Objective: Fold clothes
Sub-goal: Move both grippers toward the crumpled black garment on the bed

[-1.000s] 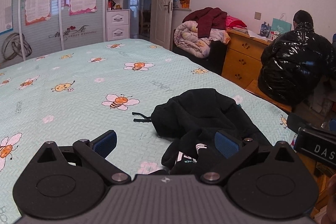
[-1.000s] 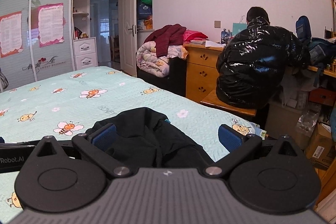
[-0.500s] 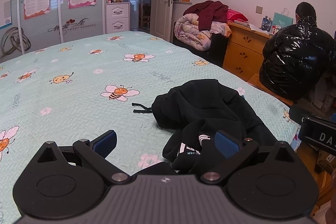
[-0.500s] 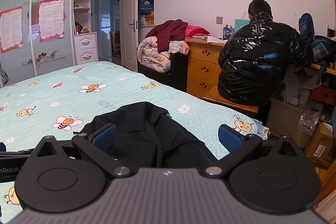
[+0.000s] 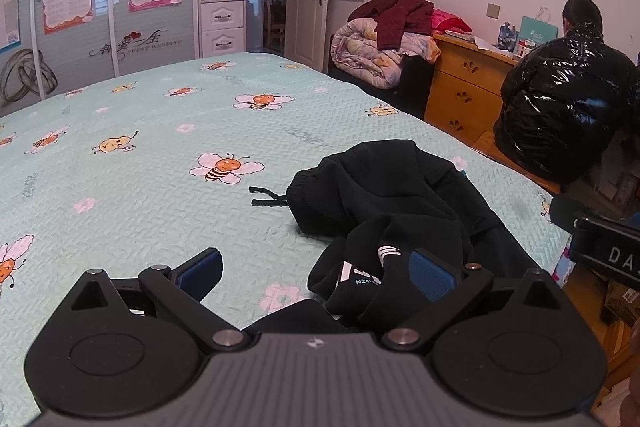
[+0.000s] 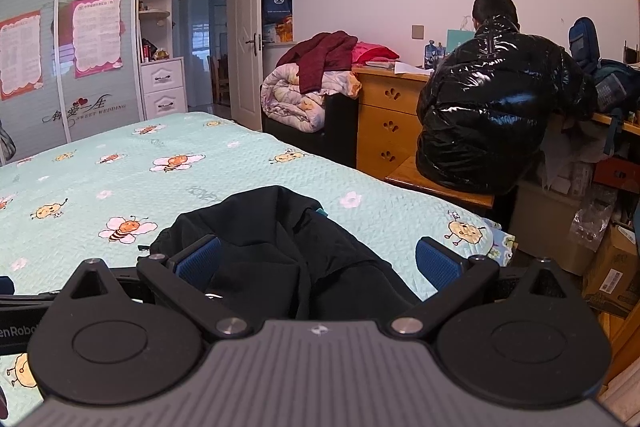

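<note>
Here black garment (image 5: 392, 195) lies crumpled, drawstring (image 5: 266, 197) pointing left.

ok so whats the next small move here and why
Probably lower the left gripper onto the near edge of the black garment and close. Both sets of jaws are open and hold nothing, and the garment lies crumpled on the bee-print bedspread, not yet spread flat.

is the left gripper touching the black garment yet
Cannot tell. In the left wrist view the open left gripper overlaps the crumpled black garment at its right finger, but neither contact nor gap shows plainly.
</note>
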